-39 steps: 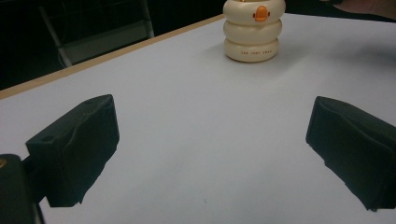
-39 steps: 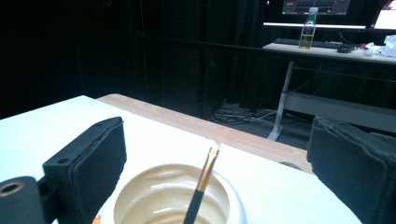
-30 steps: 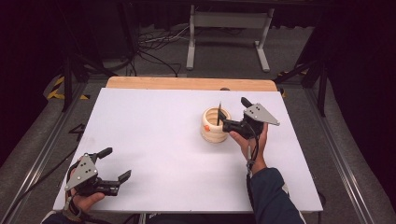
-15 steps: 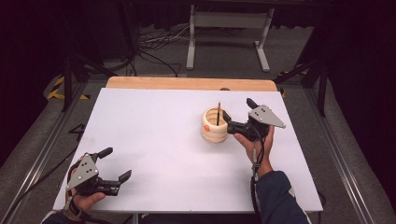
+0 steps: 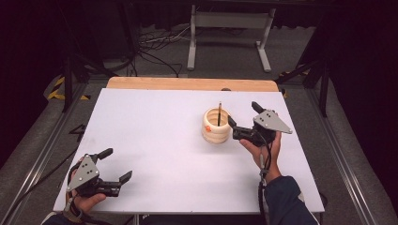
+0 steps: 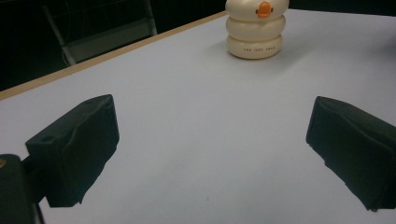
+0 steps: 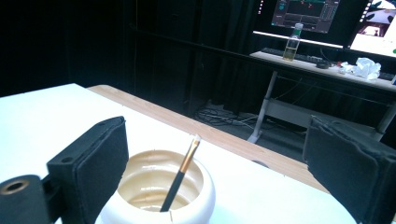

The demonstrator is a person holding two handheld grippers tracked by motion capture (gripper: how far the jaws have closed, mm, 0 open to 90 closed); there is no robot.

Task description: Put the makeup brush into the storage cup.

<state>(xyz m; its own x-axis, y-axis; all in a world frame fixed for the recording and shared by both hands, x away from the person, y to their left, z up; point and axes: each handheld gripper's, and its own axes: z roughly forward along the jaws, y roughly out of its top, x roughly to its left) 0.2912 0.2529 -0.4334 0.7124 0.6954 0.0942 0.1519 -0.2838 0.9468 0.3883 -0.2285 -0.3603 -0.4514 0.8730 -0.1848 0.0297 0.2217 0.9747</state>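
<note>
Cream-coloured ribbed ceramic pot (image 5: 216, 126), shaped like stacked rings with a small orange beak-like mark on its side (image 6: 264, 9), stands on the white worktop (image 5: 159, 136) toward its far right part. A slim dark brush with a coppery ferrule and pale tip (image 5: 219, 114) stands inside it, leaning against the rim; the right gripper view shows its handle dropping into the pot's hollow (image 7: 180, 179).

The right gripper (image 5: 243, 121) sits just beside the pot on its right, held from below by the person's right hand (image 5: 263, 147), the grey three-cornered plate (image 5: 272, 122) on top. Its jaws are spread wide, one jaw close to the pot's side, the other out behind it; from its own camera the pot lies low between the two black jaws with clear space on either side, so nothing is clamped. Whether the near jaw touches the pot I cannot tell.

The left gripper (image 5: 116, 165) is well apart from all this, at the near left corner of the worktop, held in the left hand (image 5: 87, 199). Its jaws are also wide apart and hold nothing; between them is bare white surface, with the pot far off ahead. A strip of pale wood (image 5: 187, 83) edges the worktop's far side.
</note>
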